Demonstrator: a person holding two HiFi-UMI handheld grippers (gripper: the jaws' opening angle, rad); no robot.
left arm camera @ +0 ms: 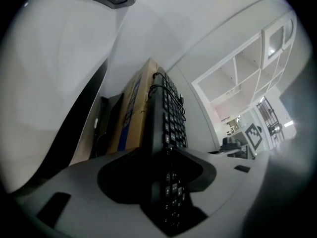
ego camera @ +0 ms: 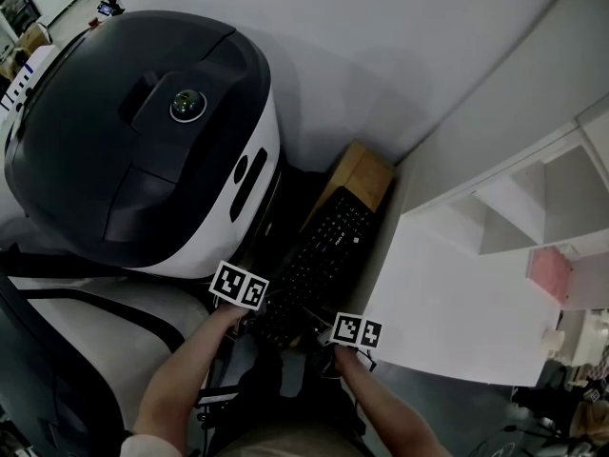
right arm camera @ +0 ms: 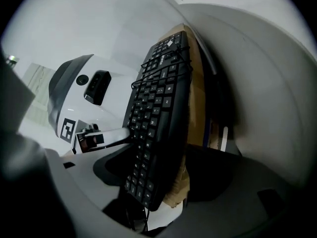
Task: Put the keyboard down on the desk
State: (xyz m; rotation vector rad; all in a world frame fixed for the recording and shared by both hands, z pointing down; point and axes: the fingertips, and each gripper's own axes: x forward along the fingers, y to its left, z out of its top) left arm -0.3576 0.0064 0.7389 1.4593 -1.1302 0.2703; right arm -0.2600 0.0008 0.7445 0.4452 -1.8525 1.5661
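Observation:
A black keyboard with its cable wound round it stands on edge in the gap between a large white-and-black machine and the white desk. My left gripper is shut on the keyboard's near end, one jaw on the back and one on the keys. Around that same end my right gripper stands open, with a gap at each side. In the head view both marker cubes sit at the keyboard's near end.
A cardboard box leans behind the keyboard against the wall. White open shelves stand at the desk's far right. The machine's body crowds the left side of the narrow gap.

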